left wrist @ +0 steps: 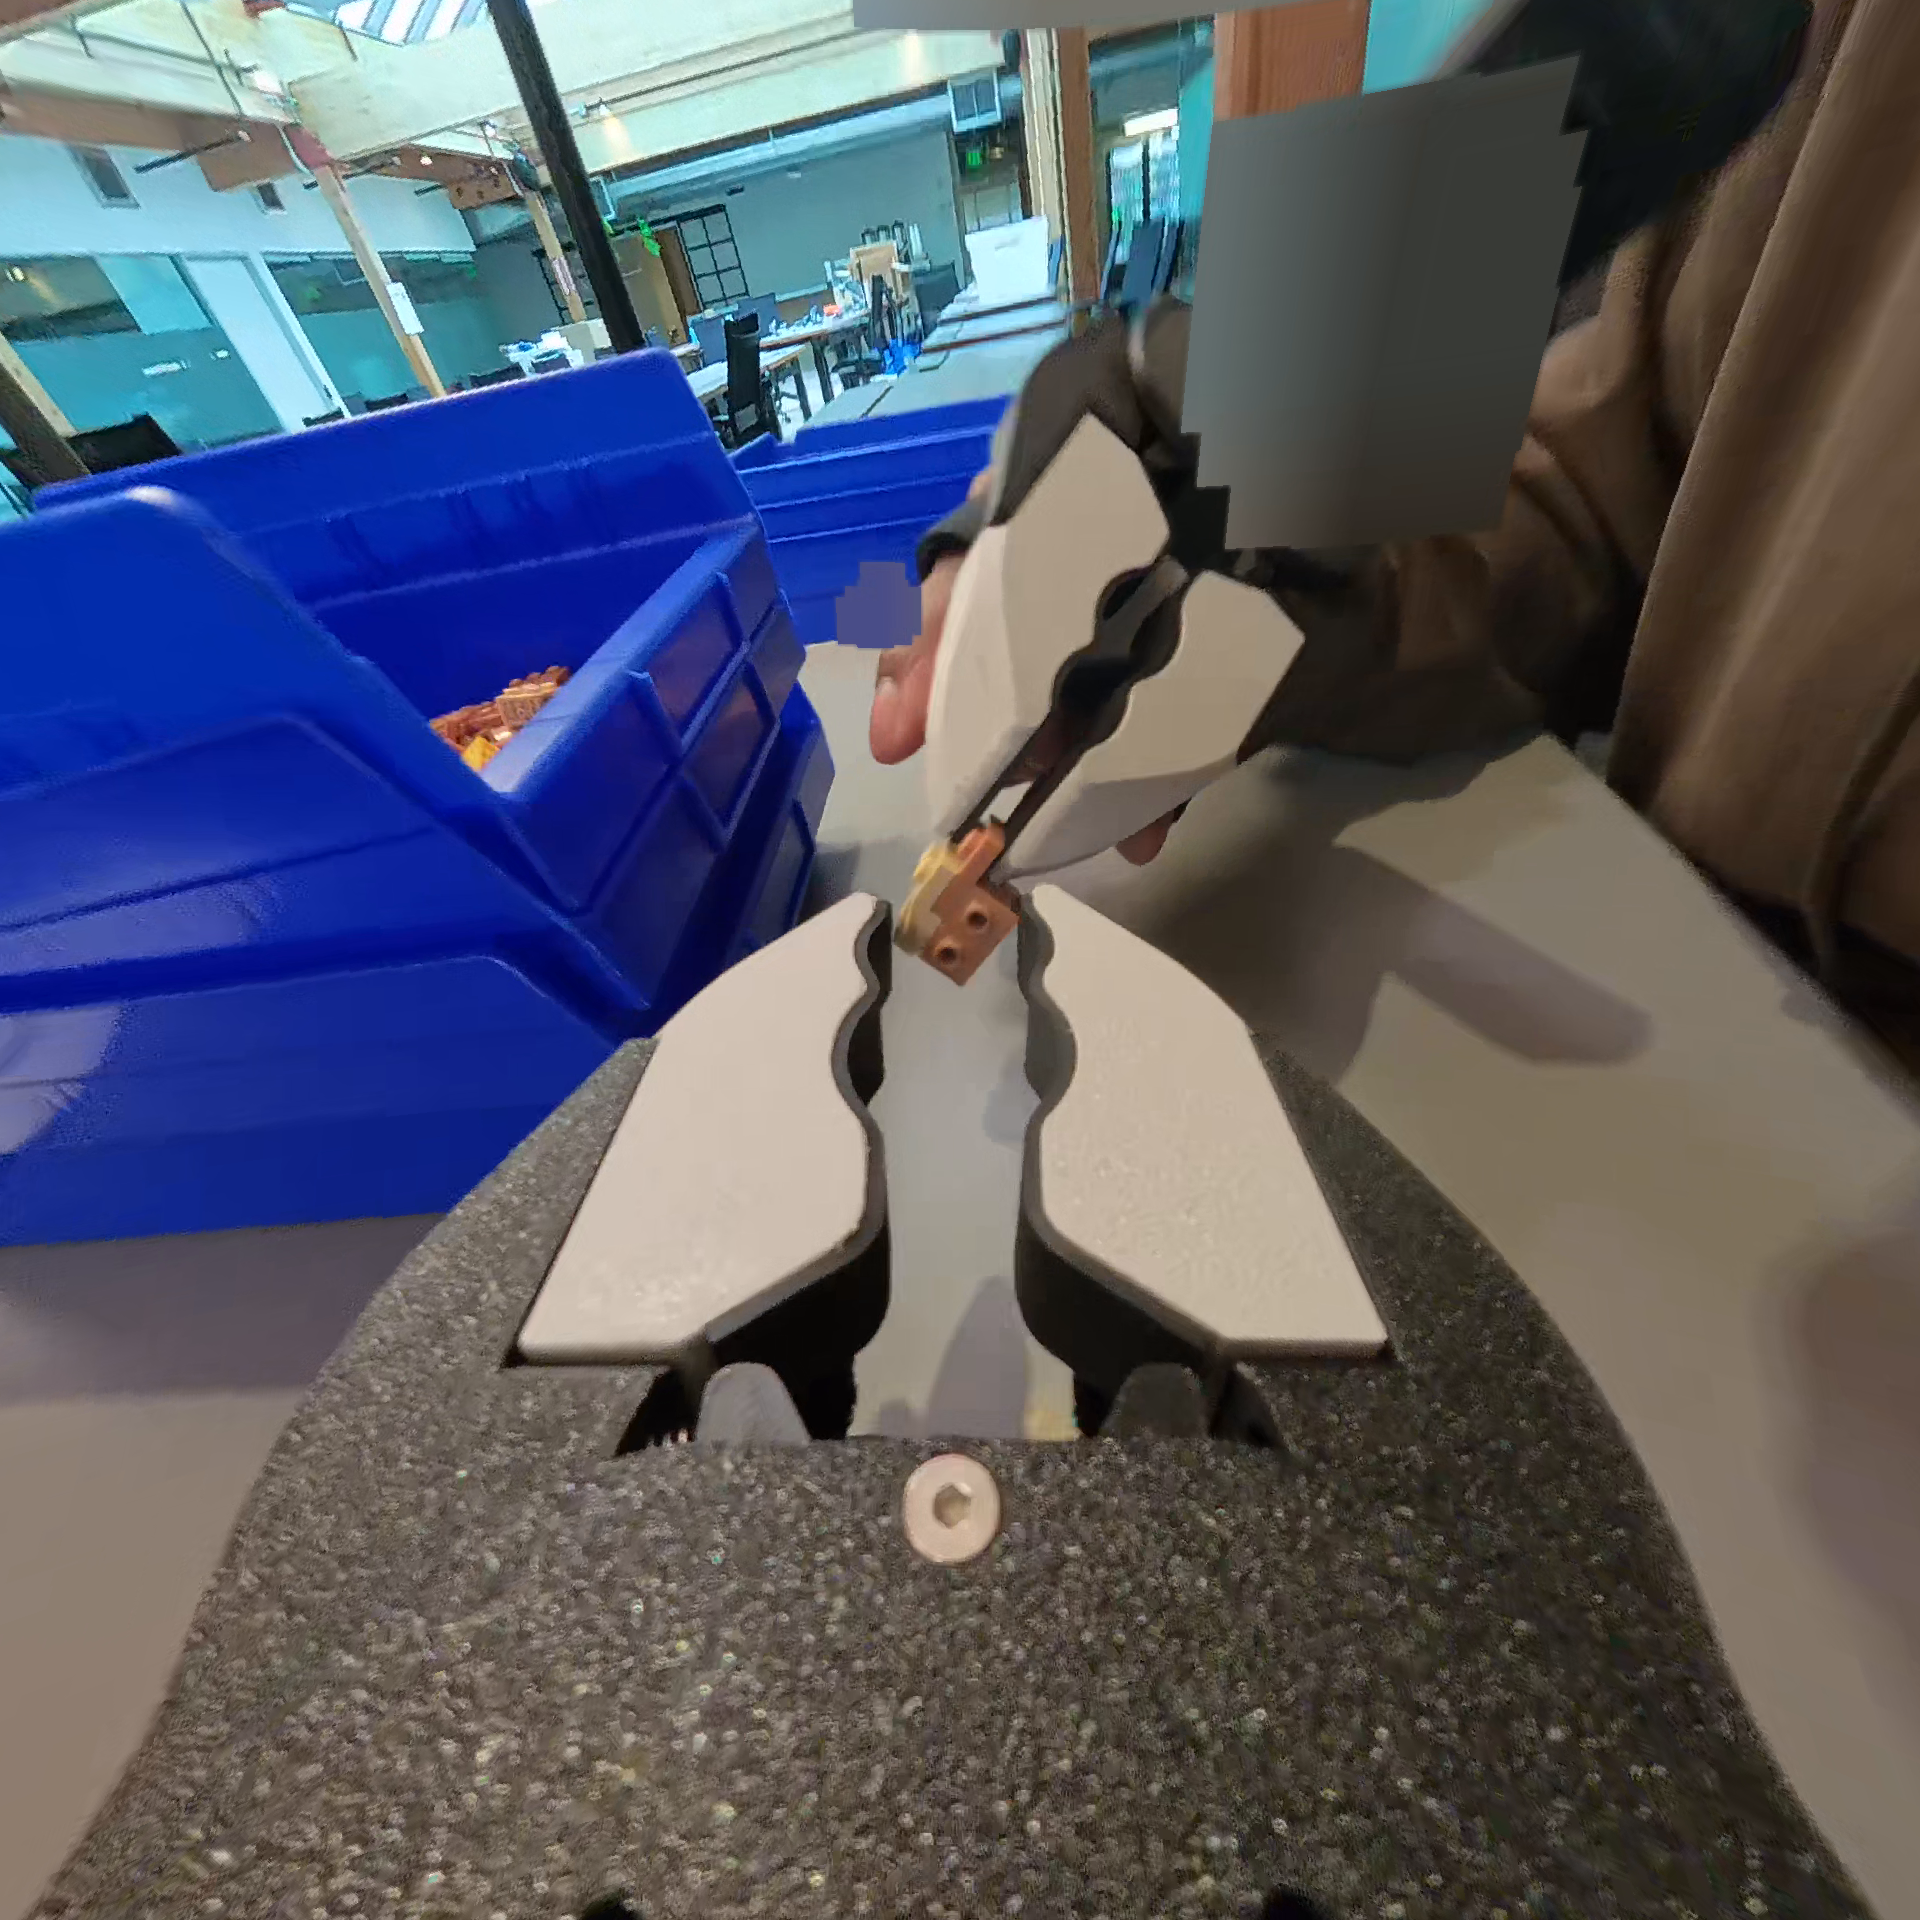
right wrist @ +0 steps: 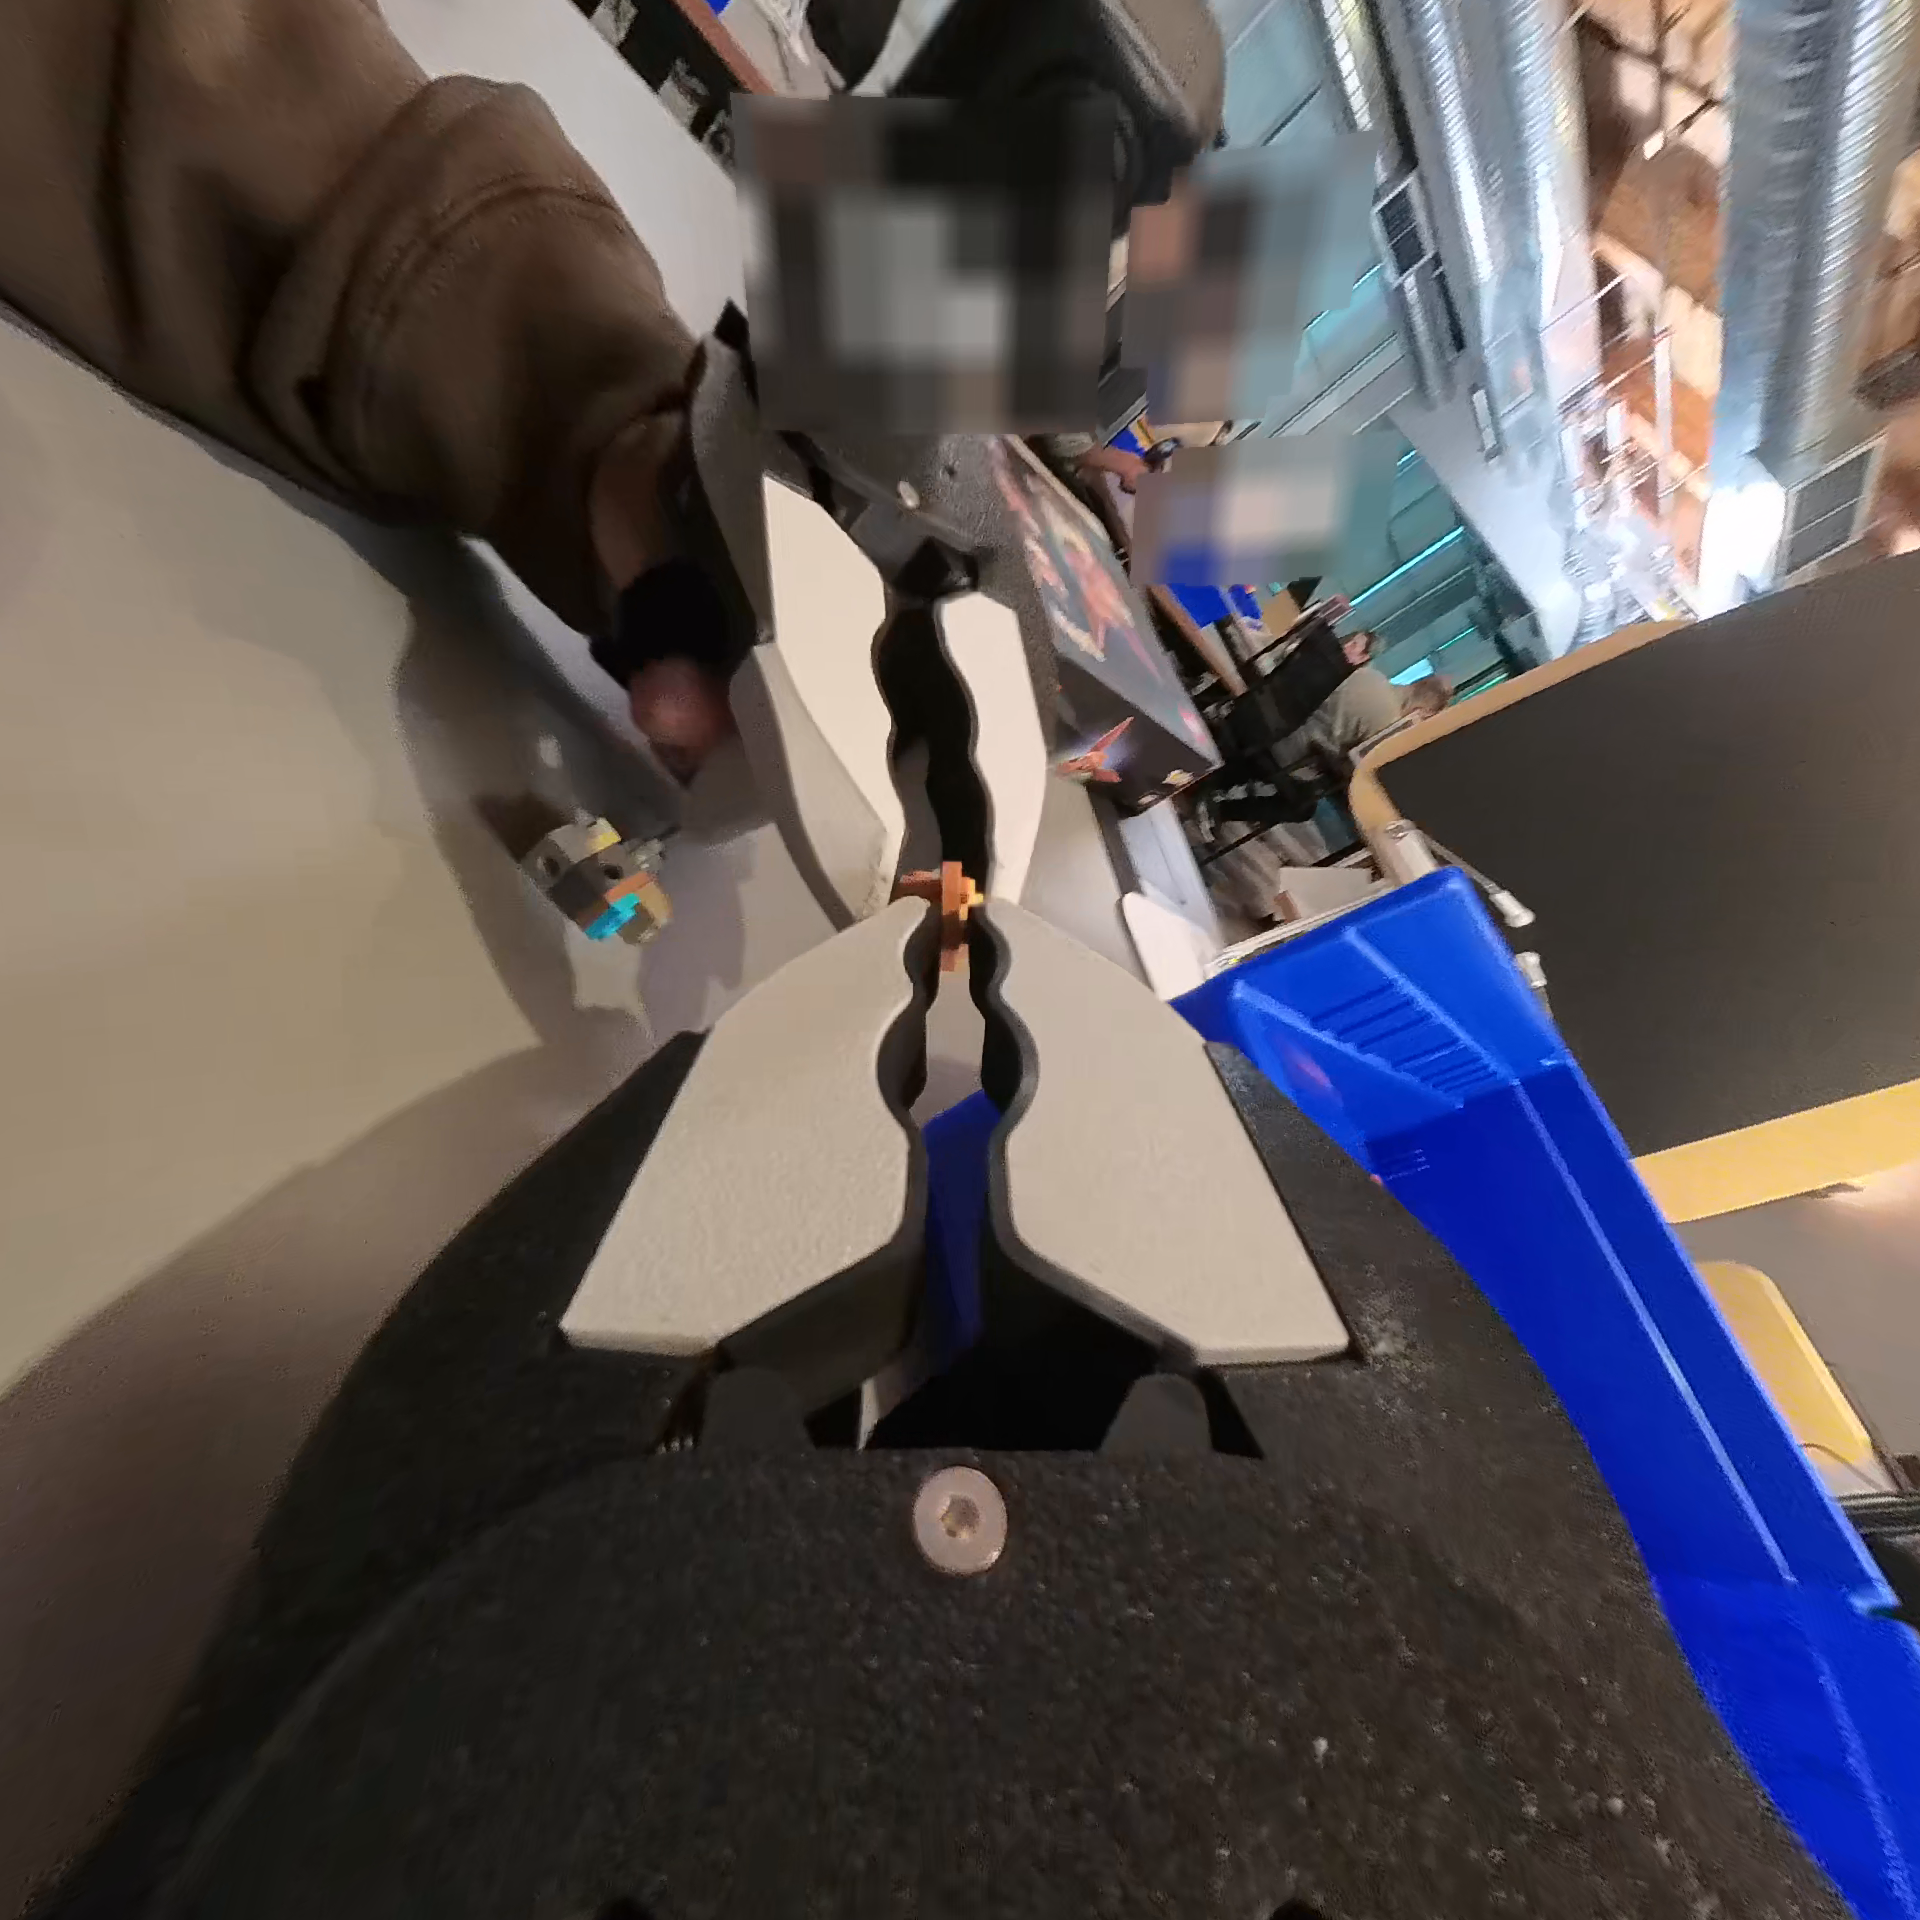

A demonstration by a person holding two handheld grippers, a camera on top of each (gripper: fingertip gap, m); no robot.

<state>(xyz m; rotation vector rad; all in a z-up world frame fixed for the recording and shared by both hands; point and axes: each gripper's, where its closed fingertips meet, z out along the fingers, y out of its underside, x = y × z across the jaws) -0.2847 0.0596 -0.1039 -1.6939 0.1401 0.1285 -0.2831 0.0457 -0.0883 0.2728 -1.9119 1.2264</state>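
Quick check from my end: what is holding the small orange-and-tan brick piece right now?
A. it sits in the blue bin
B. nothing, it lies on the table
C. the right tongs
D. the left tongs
C: the right tongs pinch the brick piece at their tips, above the grey table; the left tongs stand open around it.

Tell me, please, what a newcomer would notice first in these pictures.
First, the two tools meeting tip to tip above the grey table: the right tool pinches a small orange and tan brick piece, held between the open left tool fingers. Next, the big blue bins at the left, one holding orange bricks. A small grey brick assembly lies on the table.
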